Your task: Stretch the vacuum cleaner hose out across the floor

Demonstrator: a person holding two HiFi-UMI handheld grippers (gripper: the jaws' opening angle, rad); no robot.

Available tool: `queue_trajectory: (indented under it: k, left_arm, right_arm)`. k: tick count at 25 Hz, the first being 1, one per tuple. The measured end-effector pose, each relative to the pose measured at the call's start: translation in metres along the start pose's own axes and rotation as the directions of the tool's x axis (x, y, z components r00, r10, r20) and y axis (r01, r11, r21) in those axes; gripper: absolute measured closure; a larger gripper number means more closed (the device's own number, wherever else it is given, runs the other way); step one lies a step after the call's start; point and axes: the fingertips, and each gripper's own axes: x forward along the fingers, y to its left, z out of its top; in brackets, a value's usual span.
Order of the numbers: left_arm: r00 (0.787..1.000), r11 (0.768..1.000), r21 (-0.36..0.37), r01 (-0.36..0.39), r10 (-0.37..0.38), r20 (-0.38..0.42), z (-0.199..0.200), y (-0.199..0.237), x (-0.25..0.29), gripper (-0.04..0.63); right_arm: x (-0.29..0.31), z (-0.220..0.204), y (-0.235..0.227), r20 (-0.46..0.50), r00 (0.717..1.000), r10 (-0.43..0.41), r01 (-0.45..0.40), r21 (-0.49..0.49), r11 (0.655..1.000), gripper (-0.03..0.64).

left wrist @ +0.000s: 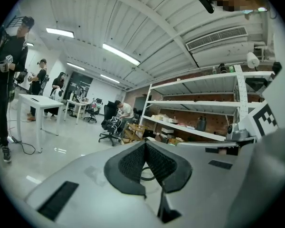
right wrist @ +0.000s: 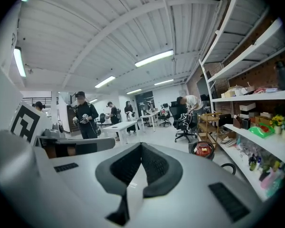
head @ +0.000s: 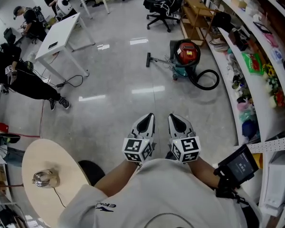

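A red and teal vacuum cleaner (head: 185, 57) stands on the floor ahead, near the shelves. Its black hose (head: 206, 80) curls in a loop at its right, and a wand with a floor head (head: 149, 59) lies to its left. In the right gripper view the vacuum cleaner (right wrist: 203, 150) shows past the jaws, with part of the hose (right wrist: 230, 167) to its right. My left gripper (head: 146, 119) and right gripper (head: 176, 119) are held side by side close to my chest, well short of the vacuum. Both are shut with nothing between their tips.
Long white shelves (head: 256, 75) full of goods run along the right. A white desk (head: 59, 32) with a cable on the floor stands at the left, with people near it. A round wooden table (head: 35, 167) sits at my near left. Office chairs (head: 161, 6) stand behind the vacuum.
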Motion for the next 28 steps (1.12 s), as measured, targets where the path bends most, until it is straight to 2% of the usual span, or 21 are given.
queue_trajectory:
  k: [9, 16, 22, 28]
  left_arm:
    - [1.0, 1.0, 0.025, -0.014, 0.014, 0.012, 0.02, -0.032, 0.124, 0.594]
    - [1.0, 1.0, 0.028, -0.005, 0.005, -0.008, 0.02, -0.045, 0.166, 0.594]
    - [1.0, 1.0, 0.014, 0.005, -0.004, -0.03, 0.025, -0.035, 0.199, 0.594]
    - [0.998, 0.999, -0.001, 0.037, -0.037, -0.046, 0.023, -0.008, 0.266, 0.594]
  right_arm:
    - [0.034, 0.029, -0.119, 0.007, 1.0, 0.008, -0.008, 0.009, 1.0, 0.615]
    - [0.046, 0.031, -0.165, -0.01, 1.0, -0.003, 0.004, 0.038, 0.999, 0.617]
    - [0.071, 0.037, -0.193, -0.024, 0.999, -0.025, 0.027, 0.064, 0.998, 0.616]
    - [0.121, 0.042, -0.234, -0.029, 0.997, -0.065, 0.067, 0.067, 0.995, 0.615]
